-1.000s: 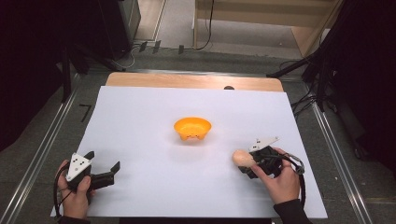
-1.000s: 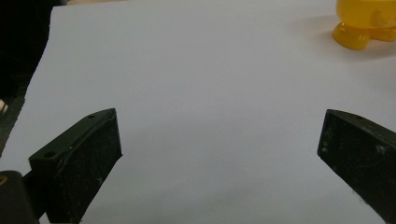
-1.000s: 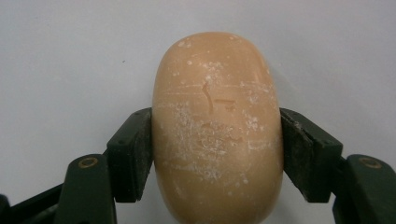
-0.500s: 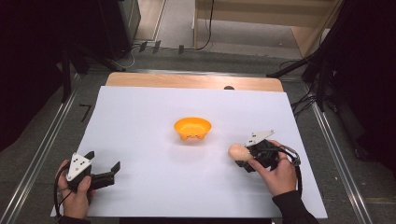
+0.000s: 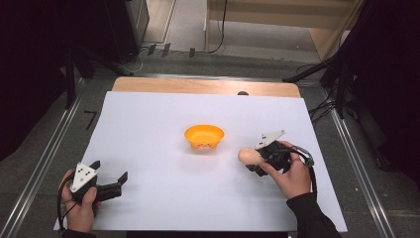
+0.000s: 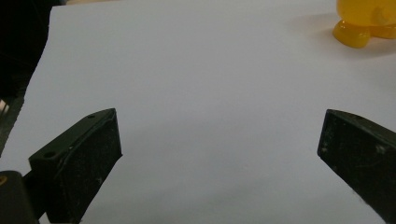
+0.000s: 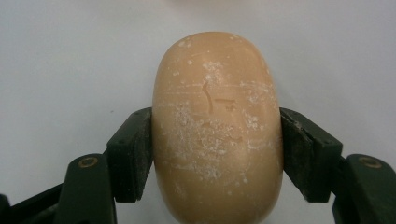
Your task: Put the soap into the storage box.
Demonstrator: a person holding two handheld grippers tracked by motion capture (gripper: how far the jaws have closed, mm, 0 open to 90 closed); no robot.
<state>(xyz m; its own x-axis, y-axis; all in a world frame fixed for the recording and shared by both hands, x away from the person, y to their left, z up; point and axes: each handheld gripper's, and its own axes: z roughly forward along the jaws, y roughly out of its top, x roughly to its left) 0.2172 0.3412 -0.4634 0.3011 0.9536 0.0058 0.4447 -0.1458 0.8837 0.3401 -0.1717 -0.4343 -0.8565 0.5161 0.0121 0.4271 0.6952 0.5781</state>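
White sheet (image 5: 163,129) spread over the wooden table (image 5: 198,85), metal rails along both sides, dark floor with cables beyond the far edge. Near the middle of the sheet, an orange bowl (image 5: 204,136) on small rounded feet, upright, nothing visible inside; glimpsed again at the top right corner of the left gripper view (image 6: 366,21), well ahead of those jaws.

At the right, right hand (image 5: 292,173) wrapped round the right gripper (image 5: 253,159), pointing toward the sheet's centre, a grey plate on top and a cable looping back to the sleeve. Jaws clamped on a tan, egg-shaped bread roll (image 7: 217,128), pads pressed flat against both its sides, floury specks and a faint crease on its crust. Roll (image 5: 248,155) held above the sheet, near the bowl's right side but apart from it.

At the lower left corner, left hand (image 5: 79,203) on the left gripper (image 5: 110,171), low by the sheet. Jaws spread wide, bare white sheet between them, nothing held.
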